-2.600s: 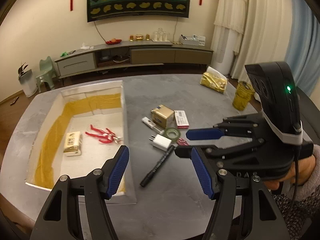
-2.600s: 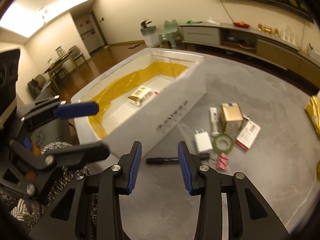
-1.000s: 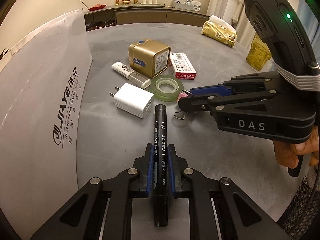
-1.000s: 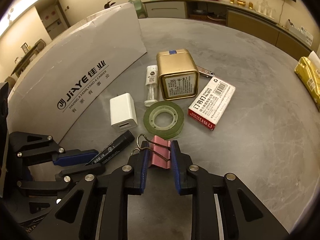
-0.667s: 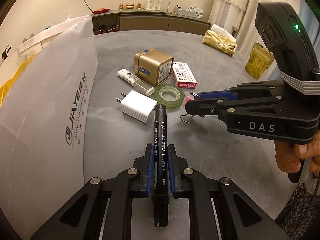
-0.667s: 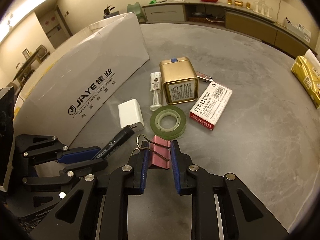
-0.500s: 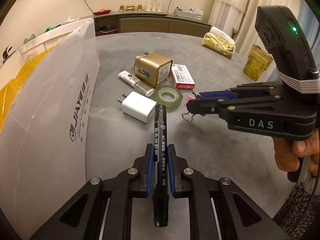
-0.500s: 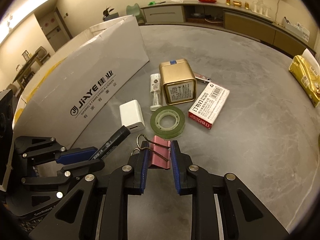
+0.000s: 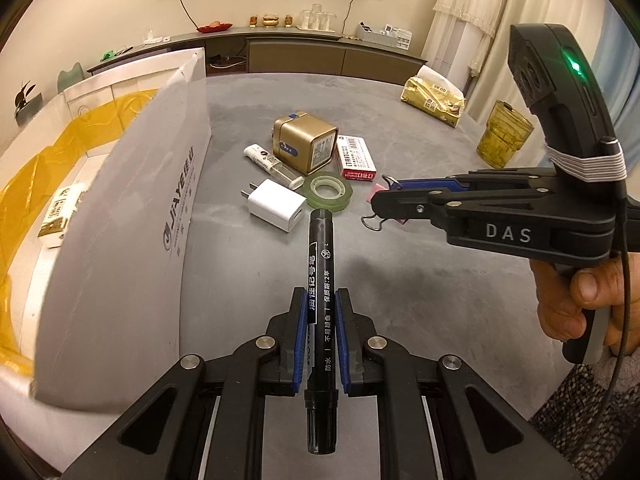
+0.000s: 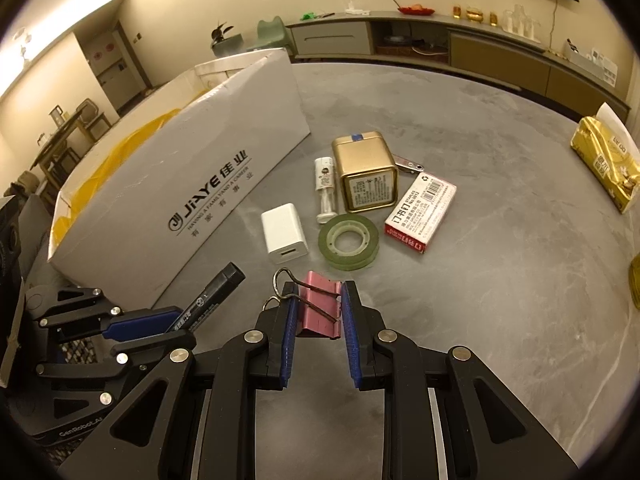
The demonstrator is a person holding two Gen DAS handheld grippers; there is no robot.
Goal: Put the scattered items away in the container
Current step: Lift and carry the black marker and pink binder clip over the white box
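The marker (image 9: 320, 276) sits clamped between the blue pads of the left gripper (image 9: 321, 322), its long axis running straight out along the fingers, capped end forward and its tail poking back behind the pads. It is off the table (image 9: 420, 280), carried in the air. The box (image 9: 120, 208) stands just to the left of it, its tall white wall close beside the gripper, the yellow-lined inside lying beyond that wall. So, as I judge it, the coming move turns on this: the marker must rise above the rim and swing left, and since it points along the wall and not across it, it can drop in lengthwise without snagging. The left gripper is the nearer of the two to the box.

The pink clip (image 10: 319, 309) is pinched in the right gripper (image 10: 319, 334), its wire loops sticking out toward the left pad. It too is clear of the table, and further from the box, with the marker and left gripper between.

Left on the table ahead, well apart from both grippers, are the charger (image 9: 274, 204), the tape (image 9: 329, 191), the gold tin (image 9: 306, 146), the red staple box (image 9: 356, 153) and a small tube (image 9: 272, 165). Inside the box one packet (image 9: 60, 212) shows.
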